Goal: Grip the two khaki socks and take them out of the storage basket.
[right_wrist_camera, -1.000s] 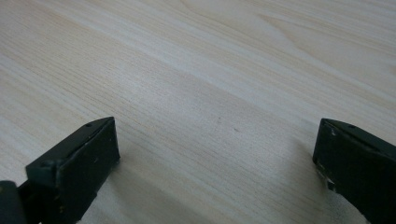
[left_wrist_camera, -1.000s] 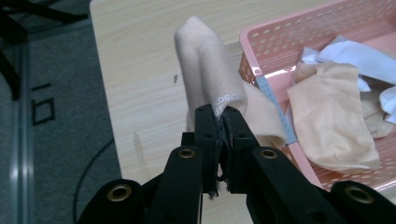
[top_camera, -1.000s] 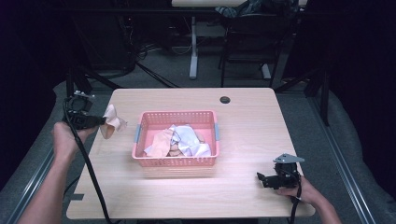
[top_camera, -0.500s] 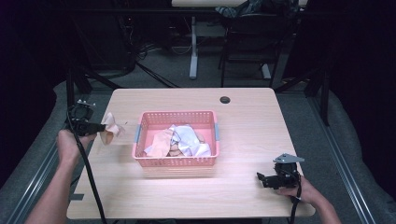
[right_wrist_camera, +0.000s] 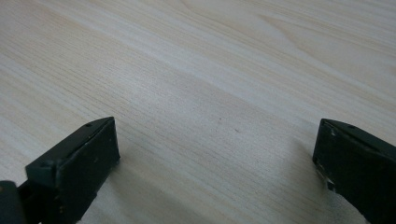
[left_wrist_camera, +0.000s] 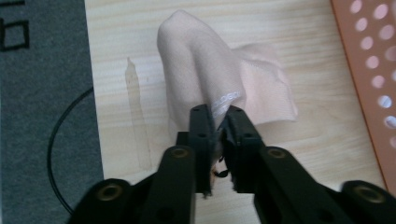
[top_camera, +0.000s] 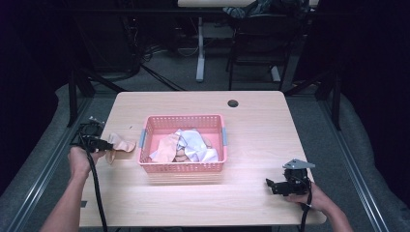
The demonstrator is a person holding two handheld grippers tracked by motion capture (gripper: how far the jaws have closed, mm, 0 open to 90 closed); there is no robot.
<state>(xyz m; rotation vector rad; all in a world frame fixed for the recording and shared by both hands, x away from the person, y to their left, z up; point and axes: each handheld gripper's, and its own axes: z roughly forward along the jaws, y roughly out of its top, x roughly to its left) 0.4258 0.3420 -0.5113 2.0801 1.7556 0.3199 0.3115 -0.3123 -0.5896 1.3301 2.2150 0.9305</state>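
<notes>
Jaws clamped on a peach cloth (left_wrist_camera: 219, 74), the left gripper (top_camera: 99, 143) holds it on the wooden table (top_camera: 270, 125) just left of the pink basket (top_camera: 183, 145), while the right gripper (top_camera: 283, 184) rests wide open near the front edge.

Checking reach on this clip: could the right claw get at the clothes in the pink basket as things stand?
Probably yes. The right claw is open and holds nothing, with bare table between it and the basket. The clothes lie uncovered; it would only need to lift over the basket's wall.
</notes>
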